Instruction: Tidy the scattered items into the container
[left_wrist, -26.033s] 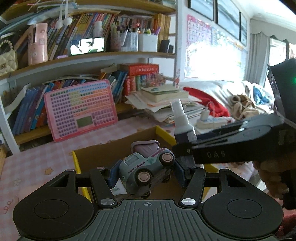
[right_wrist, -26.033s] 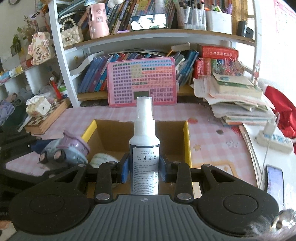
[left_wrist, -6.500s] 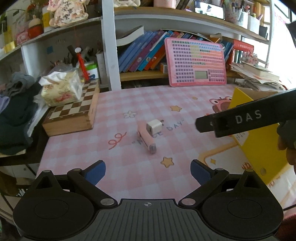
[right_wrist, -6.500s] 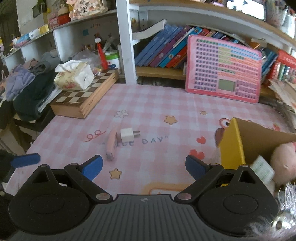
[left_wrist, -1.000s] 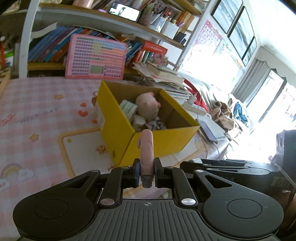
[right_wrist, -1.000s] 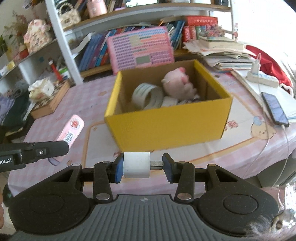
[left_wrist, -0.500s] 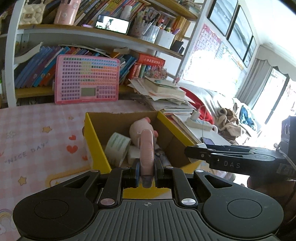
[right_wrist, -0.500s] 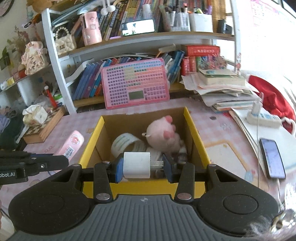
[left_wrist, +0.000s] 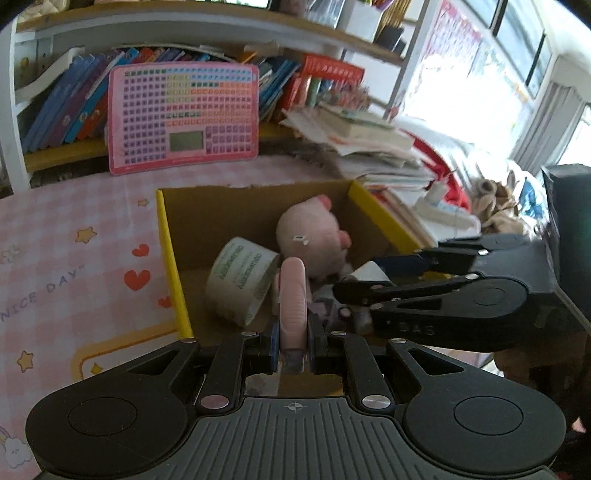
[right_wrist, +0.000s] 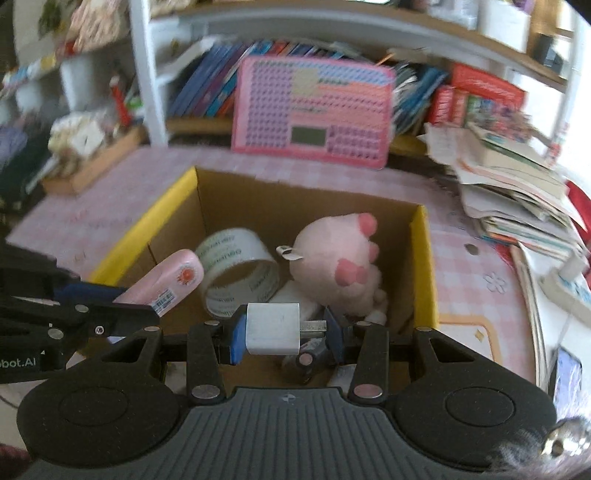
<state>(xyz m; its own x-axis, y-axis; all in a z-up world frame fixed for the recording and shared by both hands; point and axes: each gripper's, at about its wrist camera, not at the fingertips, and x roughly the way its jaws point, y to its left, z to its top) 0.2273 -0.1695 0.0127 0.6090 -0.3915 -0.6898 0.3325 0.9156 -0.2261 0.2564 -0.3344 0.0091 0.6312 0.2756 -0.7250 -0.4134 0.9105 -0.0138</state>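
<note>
Nearest to us, our left gripper is closed on one pink stick, and our right gripper is closed on one white plug. Both hang over the open box, very close together. If we let go at the same time, the grippers may knock each other, or the stick may fall on the near wall and drop outside. Inside the box we count one tape roll and one pink plush; some small things under them are unclear.
</note>
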